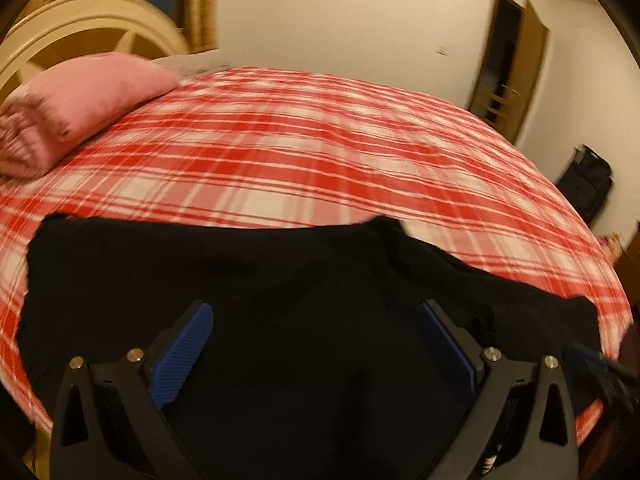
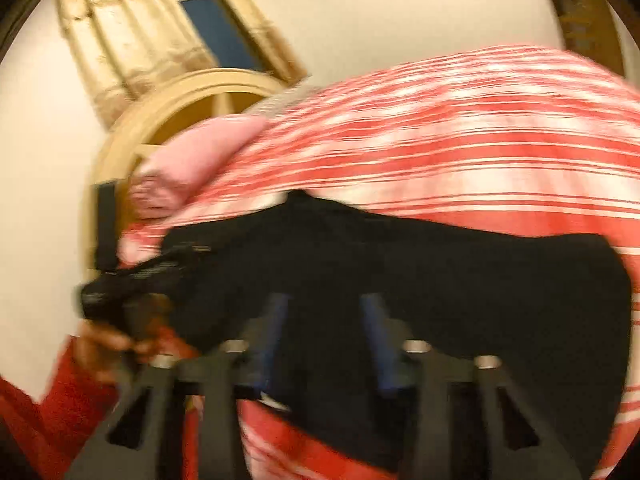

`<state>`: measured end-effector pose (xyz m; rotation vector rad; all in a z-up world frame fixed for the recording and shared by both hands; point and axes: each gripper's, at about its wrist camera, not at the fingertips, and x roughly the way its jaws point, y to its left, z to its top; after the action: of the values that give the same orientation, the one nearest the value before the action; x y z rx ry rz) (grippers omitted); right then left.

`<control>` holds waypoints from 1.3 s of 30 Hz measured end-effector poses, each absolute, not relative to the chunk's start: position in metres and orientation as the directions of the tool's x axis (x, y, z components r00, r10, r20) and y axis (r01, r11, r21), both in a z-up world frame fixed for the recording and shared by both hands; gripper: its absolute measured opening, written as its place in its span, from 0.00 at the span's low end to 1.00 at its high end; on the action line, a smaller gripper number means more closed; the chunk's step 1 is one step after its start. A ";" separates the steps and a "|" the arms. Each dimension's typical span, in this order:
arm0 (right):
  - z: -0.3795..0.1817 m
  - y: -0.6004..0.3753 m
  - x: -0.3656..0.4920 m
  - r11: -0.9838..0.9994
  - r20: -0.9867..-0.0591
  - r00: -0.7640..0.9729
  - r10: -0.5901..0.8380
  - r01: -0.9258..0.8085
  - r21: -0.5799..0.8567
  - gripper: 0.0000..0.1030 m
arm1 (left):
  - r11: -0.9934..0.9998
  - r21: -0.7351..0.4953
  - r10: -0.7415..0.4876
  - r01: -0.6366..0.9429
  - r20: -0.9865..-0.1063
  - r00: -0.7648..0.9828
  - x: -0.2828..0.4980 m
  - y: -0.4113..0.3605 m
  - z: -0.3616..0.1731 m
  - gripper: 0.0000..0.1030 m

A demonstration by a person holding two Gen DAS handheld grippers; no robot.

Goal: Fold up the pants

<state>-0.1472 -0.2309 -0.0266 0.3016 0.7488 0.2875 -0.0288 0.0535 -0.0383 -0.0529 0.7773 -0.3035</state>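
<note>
Black pants (image 1: 240,280) lie spread on the red and white plaid bed cover (image 1: 300,140), near its front edge. My left gripper (image 1: 316,316) is open, its blue pads wide apart just above the pants, with no cloth between them. In the right wrist view the pants (image 2: 440,272) fill the lower middle. My right gripper (image 2: 326,304) is open with a narrower gap and hovers over the pants, empty. The view is blurred. The left gripper (image 2: 132,276) and the hand holding it show at the left edge of the pants.
A folded pink blanket (image 1: 72,112) lies at the head of the bed (image 2: 192,160), by the cream headboard (image 1: 80,36). A curtained window (image 2: 160,24) is behind. A wooden door (image 1: 512,64) and a dark bag (image 1: 588,184) stand beyond the bed's right side.
</note>
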 end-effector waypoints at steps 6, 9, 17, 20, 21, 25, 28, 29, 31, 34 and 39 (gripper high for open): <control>-0.062 -0.222 -0.155 0.908 -0.673 0.626 0.393 -0.148 0.392 0.26 | 0.913 -0.142 -0.370 0.381 -0.678 0.634 -0.041 0.005 -0.036 1.00; -0.072 -0.205 -0.156 0.908 -0.658 0.639 0.400 -0.177 0.380 0.26 | 0.892 -0.132 -0.396 0.432 -0.691 0.605 -0.047 -0.018 -0.040 1.00; -0.034 -0.280 -0.171 0.877 -0.555 0.748 0.363 -0.072 0.475 0.26 | 0.873 -0.076 -0.389 0.482 -0.704 0.594 -0.062 -0.042 -0.042 1.00; -0.015 -0.338 -0.181 0.890 -0.533 0.822 0.199 0.076 0.450 0.26 | 0.865 -0.094 -0.408 0.493 -0.704 0.581 -0.065 -0.046 -0.042 1.00; -0.014 -0.357 -0.181 0.889 -0.553 0.821 0.142 0.140 0.436 0.26 | 0.860 -0.093 -0.412 0.501 -0.707 0.575 -0.066 -0.050 -0.044 1.00; -0.026 -0.399 -0.188 0.823 -0.576 0.799 0.171 0.206 0.530 0.26 | 0.856 -0.072 -0.396 0.513 -0.730 0.557 -0.069 -0.061 -0.052 1.00; -0.046 -0.410 -0.197 0.751 -0.575 0.776 0.259 0.213 0.625 0.30 | 0.852 -0.101 -0.408 0.514 -0.744 0.529 -0.071 -0.062 -0.056 1.00; -0.056 -0.411 -0.200 0.725 -0.582 0.756 0.299 0.216 0.654 0.32 | 0.849 -0.105 -0.409 0.518 -0.750 0.519 -0.071 -0.063 -0.059 1.00; -0.069 -0.410 -0.210 0.693 -0.581 0.740 0.340 0.221 0.687 0.48 | 0.844 -0.087 -0.399 0.529 -0.762 0.510 -0.073 -0.068 -0.064 1.00; -0.077 -0.403 -0.221 0.666 -0.537 0.763 0.360 0.193 0.721 0.52 | 0.838 -0.054 -0.372 0.543 -0.784 0.497 -0.073 -0.076 -0.073 1.00; -0.056 -0.362 -0.212 0.785 -0.589 0.719 0.368 0.099 0.611 0.11 | 0.841 -0.041 -0.364 0.539 -0.781 0.509 -0.076 -0.076 -0.075 1.00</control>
<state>-0.2116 -0.3621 -0.0559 0.6660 0.7667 0.1620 -0.0756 -0.0760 -0.0753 0.2182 0.8831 -0.5487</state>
